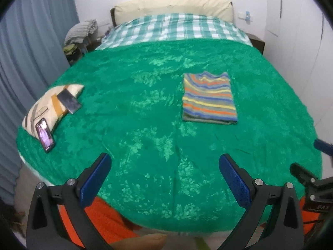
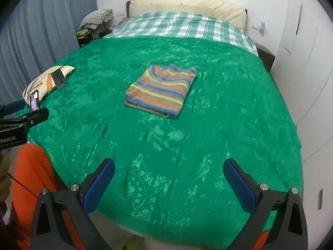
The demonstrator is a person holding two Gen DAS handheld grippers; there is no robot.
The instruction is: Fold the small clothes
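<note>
Left wrist view looks along the left gripper [image 1: 165, 167], whose two blue-padded fingers [image 1: 95, 179] stand spread wide with nothing between them, hanging over the near edge of the green blanket [image 1: 145, 114] that covers the bed. Beyond the gripper and a little to its right, the striped garment [image 1: 209, 98] lies flat on the blanket as a neat folded rectangle, its bands of orange, yellow, blue and grey running across it and its neckline turned toward the headboard [image 1: 172, 7]. It is well apart from both grippers.

Far to the left of the garment, at the blanket's left edge, sits a patterned pillow [image 1: 44, 106] with two phones on it: a dark one [image 1: 69, 102] nearer the headboard and a lit one [image 1: 44, 134] nearer the bed's foot. Past the garment, toward the headboard, the blanket ends and a green-and-white checked sheet [image 1: 172, 28] shows. Grey-blue curtains [image 1: 31, 48] hang along the left of the bed. At this view's right edge, part of the right gripper's body is visible beside the blanket.

From the right wrist view, the right gripper [image 2: 169, 171] is likewise splayed open and empty above the blanket's near edge, its blue fingers [image 2: 239, 184] wide apart. Here the garment [image 2: 161, 90] lies ahead and slightly left, turned at an angle, untouched. An orange-clad leg [image 2: 31, 166] shows at the lower left, beside the foot of the bed.
</note>
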